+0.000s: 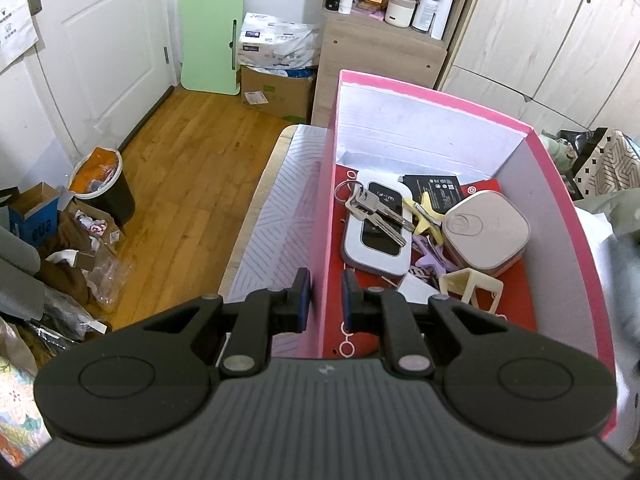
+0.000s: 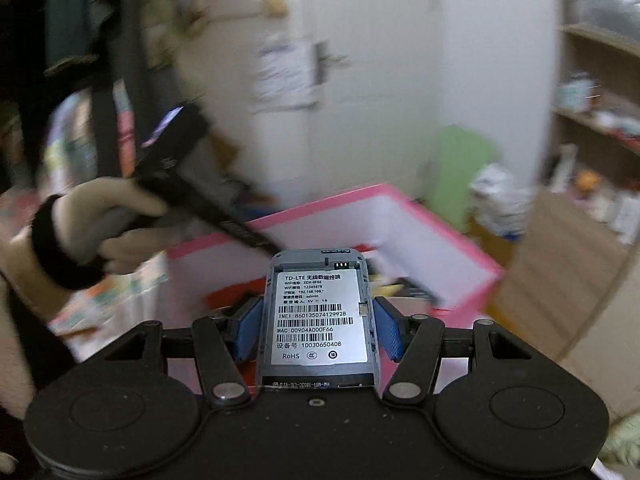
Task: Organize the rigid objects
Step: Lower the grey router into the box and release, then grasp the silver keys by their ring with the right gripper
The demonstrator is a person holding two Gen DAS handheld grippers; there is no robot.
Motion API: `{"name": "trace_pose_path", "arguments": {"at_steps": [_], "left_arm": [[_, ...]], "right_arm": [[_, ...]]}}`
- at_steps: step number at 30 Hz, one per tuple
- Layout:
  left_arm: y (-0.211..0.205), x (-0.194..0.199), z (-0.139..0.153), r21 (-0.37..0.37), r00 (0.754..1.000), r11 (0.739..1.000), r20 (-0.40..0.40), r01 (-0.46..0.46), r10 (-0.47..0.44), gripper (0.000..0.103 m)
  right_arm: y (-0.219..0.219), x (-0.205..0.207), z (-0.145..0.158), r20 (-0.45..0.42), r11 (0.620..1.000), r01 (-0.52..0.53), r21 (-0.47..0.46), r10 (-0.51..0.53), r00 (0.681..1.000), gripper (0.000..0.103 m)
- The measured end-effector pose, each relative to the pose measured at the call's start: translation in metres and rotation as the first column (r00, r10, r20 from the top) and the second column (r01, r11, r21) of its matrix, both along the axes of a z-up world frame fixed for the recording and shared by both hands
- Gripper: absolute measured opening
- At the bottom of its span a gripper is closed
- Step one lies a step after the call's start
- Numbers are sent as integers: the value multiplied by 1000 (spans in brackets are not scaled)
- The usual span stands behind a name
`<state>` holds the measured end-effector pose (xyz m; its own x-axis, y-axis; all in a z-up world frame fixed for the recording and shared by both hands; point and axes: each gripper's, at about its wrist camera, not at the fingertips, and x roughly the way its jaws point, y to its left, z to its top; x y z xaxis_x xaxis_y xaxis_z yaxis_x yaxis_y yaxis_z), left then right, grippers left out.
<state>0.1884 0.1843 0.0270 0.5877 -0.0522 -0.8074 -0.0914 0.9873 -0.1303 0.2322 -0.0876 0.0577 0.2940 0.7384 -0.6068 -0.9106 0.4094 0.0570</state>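
A pink box [image 1: 568,216] holds a white WiFi device [image 1: 380,236] with keys [image 1: 372,210] on top, a rose square case [image 1: 486,232], a yellow star clip [image 1: 424,216], a purple clip [image 1: 430,256], a black card [image 1: 434,188] and a cream plastic frame [image 1: 472,286]. My left gripper [image 1: 326,302] straddles the box's left wall, jaws a little apart, touching nothing that I can tell. My right gripper [image 2: 318,330] is shut on a grey router body [image 2: 318,316], label side up, above the pink box [image 2: 440,224]. The view behind it is blurred.
The box stands on a table with a striped cloth [image 1: 276,220]. A waste bin [image 1: 102,184] and clutter sit on the wood floor to the left. A shelf unit [image 1: 384,32] and cupboards stand behind. A gloved hand [image 2: 92,224] holds the other gripper.
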Motion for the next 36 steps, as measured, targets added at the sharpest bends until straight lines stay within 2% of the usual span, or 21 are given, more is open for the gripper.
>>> {"name": "trace_pose_path", "arguments": {"at_steps": [3,5,7,10,13,16,18,22,25,28,32,36], "left_arm": [[0,2,1,-1,1000,1000,-10,14,-14,13],[0,3,1,5,999,1000,-16,28,-28,13],[-1,4,1,13,999,999,-17,40,-40,13],[-2,3,1,20,999,999,-16,49,-49,13],[2,3,1,-5,999,999,-17,50,-50,13],[6,3,0,-22,998,998,-14,53,-54,13],[6,3,0,-22,998,998,-14,57,-57,13],[7,3,0,-18,998,998,-18,58,-58,13],[8,5,0,-25,998,998,-21,60,-60,13],[7,5,0,-23,998,998,-19,57,-57,13],[5,6,0,-22,998,998,-19,51,-52,13],[4,6,0,-21,999,999,-20,44,-45,13]], "right_arm": [[28,16,-10,-114,993,-97,-60,90,989,65],[45,28,-22,-215,983,-153,-101,129,968,65],[56,34,-37,-275,973,-185,-142,141,951,65],[70,43,-56,-330,956,-223,-192,151,932,65],[79,45,-65,-382,946,-250,-207,157,911,65],[84,44,-74,-356,935,-229,-272,124,926,65],[83,44,-76,-359,930,-229,-288,116,926,65],[74,47,-61,-326,954,-140,-265,48,944,65],[52,39,-31,-268,983,-66,-172,18,963,69],[23,33,-8,-190,994,46,-98,-64,980,72],[-26,32,0,-213,982,189,9,-183,960,72],[-72,31,-13,-232,931,362,53,-341,911,72]]}}
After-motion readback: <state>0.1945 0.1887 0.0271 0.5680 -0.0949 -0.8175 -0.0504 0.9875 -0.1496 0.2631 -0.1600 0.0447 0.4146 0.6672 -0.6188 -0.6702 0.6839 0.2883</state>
